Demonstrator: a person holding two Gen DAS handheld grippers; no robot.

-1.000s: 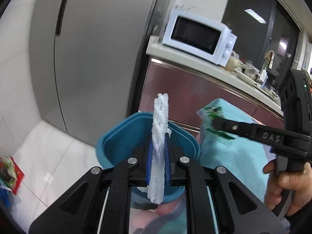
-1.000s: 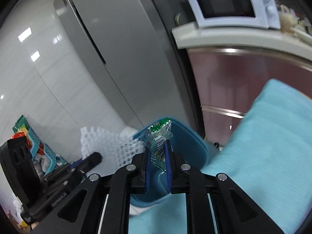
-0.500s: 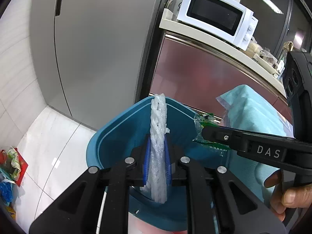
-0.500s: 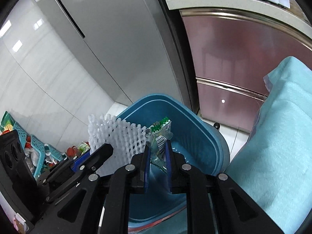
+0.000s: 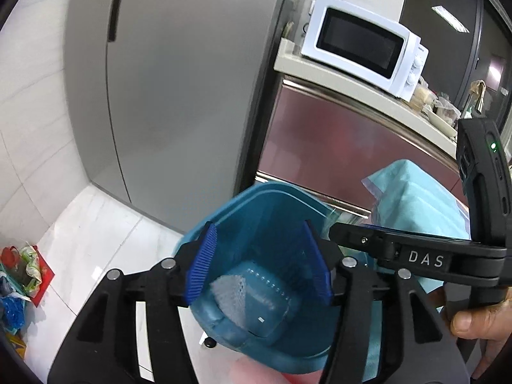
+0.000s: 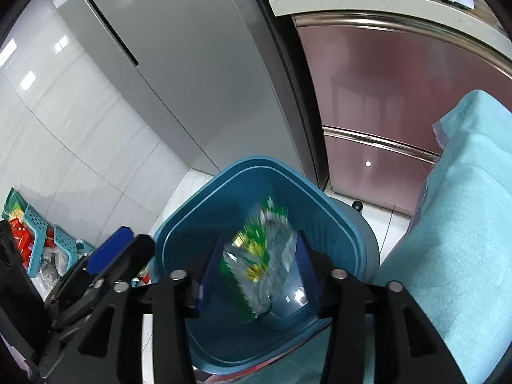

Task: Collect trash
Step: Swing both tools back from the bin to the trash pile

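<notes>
— Both pieces of trash have left my jaws since a second ago, right?

— Yes. My left gripper (image 5: 260, 265) jaws are opening, with nothing between them. I see the white foam net (image 5: 232, 296) lying at the bottom of the blue bin (image 5: 256, 204).

— And the right one?

— My right gripper (image 6: 256, 275) jaws are opening too. I see the green wrapper (image 6: 259, 256) blurry between them, not pinched, over the bin. Beside the bin is a teal cloth (image 6: 464, 224). Behind it stand a grey fridge (image 5: 179, 80) and a white microwave (image 5: 361, 44) on the counter (image 5: 352, 83).
</notes>
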